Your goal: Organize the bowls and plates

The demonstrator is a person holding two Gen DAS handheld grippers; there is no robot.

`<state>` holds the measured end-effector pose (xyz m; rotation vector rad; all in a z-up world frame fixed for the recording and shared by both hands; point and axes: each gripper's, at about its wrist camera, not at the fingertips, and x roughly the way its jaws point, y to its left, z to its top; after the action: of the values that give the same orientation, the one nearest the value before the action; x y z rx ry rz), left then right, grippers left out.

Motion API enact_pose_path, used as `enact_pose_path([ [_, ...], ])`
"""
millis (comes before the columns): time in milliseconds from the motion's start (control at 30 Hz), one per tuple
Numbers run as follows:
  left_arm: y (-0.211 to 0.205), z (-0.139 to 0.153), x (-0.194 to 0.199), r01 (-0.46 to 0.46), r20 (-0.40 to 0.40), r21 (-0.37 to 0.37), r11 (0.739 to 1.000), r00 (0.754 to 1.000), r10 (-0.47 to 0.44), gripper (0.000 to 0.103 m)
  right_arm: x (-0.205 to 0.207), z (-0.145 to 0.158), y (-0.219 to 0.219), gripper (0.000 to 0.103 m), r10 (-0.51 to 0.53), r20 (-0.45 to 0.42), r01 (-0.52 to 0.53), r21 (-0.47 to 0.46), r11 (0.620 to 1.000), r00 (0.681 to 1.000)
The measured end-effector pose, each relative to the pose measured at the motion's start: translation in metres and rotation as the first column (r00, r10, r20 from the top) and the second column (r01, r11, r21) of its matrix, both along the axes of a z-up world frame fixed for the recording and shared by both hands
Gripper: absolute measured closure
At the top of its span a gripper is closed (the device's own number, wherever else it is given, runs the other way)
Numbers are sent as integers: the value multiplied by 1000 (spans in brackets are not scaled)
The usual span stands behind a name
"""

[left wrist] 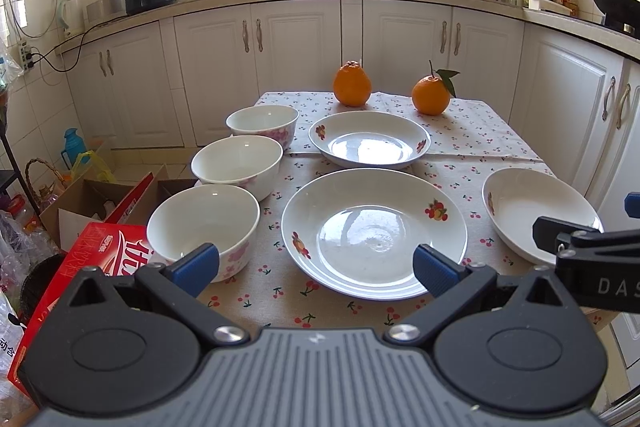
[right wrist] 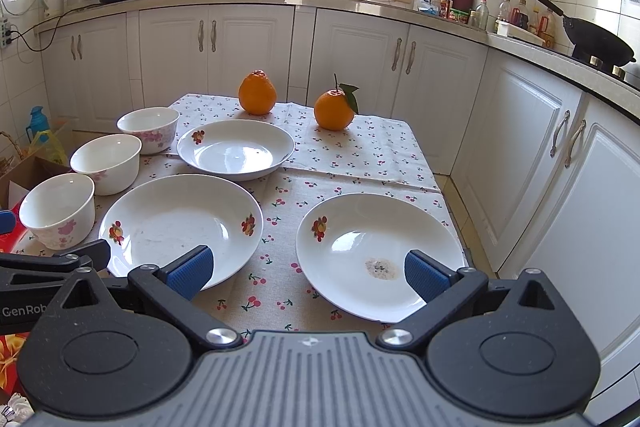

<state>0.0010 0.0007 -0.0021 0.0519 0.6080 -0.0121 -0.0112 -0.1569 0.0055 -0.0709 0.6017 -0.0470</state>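
Three white bowls with pink flowers stand in a row along the table's left side: near bowl [left wrist: 204,227] [right wrist: 58,211], middle bowl [left wrist: 236,165] [right wrist: 106,163], far bowl [left wrist: 262,123] [right wrist: 149,127]. Three white plates with fruit motifs lie flat: a near centre plate [left wrist: 374,233] [right wrist: 182,227], a far plate [left wrist: 370,139] [right wrist: 236,149] and a right plate [left wrist: 536,213] [right wrist: 380,255]. My left gripper [left wrist: 316,269] hovers open before the centre plate and near bowl. My right gripper [right wrist: 306,273] hovers open above the near edge, between the centre and right plates. Neither holds anything.
Two oranges [left wrist: 352,85] [left wrist: 431,95] sit at the far end of the cherry-print tablecloth [left wrist: 472,131]. A red box [left wrist: 80,267] and cardboard cartons [left wrist: 88,199] crowd the floor at the left. White cabinets [right wrist: 540,155] stand close on the right and behind.
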Motion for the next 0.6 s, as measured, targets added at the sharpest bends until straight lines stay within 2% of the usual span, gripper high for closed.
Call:
enact_pose_path([
  [600,-4,4,5,33,3,5,999,999,-33,1,-1,1,-4,0,26,17,-26,-10,1000,1000],
])
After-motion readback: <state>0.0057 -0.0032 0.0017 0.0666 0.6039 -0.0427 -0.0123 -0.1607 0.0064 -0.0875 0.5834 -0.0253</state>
